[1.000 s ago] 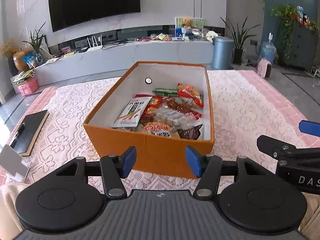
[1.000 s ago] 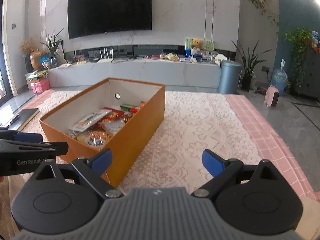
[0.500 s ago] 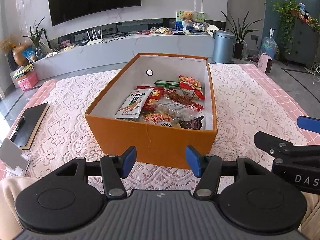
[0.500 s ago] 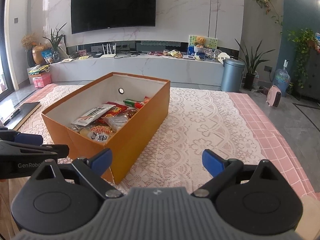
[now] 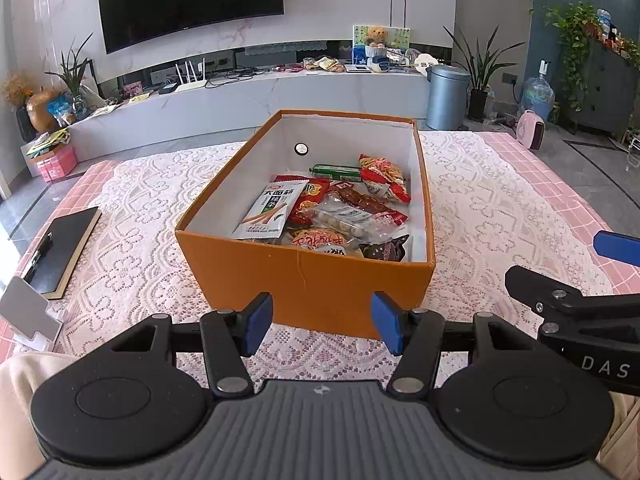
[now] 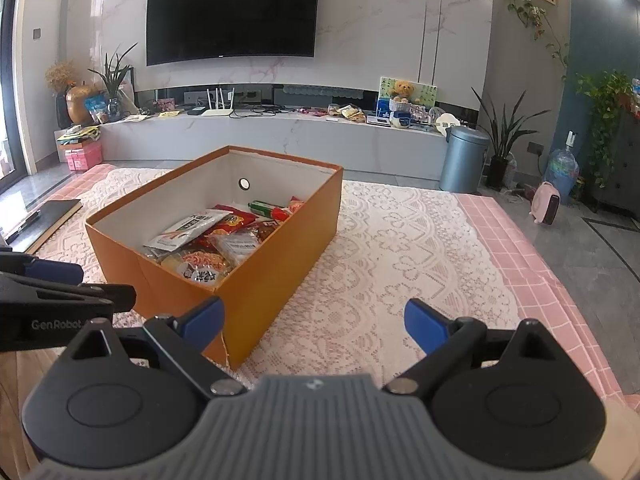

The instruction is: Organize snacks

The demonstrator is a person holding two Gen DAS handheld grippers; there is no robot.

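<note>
A living room seen from two hand-held grippers above a low surface covered by a white lace cloth (image 5: pixel 500 208) laid over a pink checked one.

An open orange cardboard box (image 5: pixel 320 284) with a white lining sits on the lace at the centre of the left wrist view. Snack packets (image 5: pixel 332 208) are heaped inside it, towards its near and right side: a white packet with a picture of sticks (image 5: pixel 270 212), red and orange crisp bags, a clear bag of pale round pieces, and a green tube (image 5: pixel 336 171) towards 12 o'clock.

The left gripper (image 5: pixel 322 322) hangs at 6 o'clock, just before the box's near wall, its blue pads parted with nothing between them. The right gripper (image 6: pixel 314 320) hangs beside the box's near right corner, its jaws spread wider, also empty.

At 9 o'clock on the cloth lie a black clipboard (image 5: pixel 60 250) and a small white stand (image 5: pixel 28 314).

Beyond the surface runs a long white marble-look TV bench (image 6: pixel 280 132) with a router, cables and a teddy bear (image 6: pixel 402 90). A large dark television (image 6: pixel 232 10) hangs above it. At 2 o'clock stand a grey pedal bin (image 6: pixel 464 160), potted plants, a water bottle and a pink heater (image 6: pixel 546 204).
</note>
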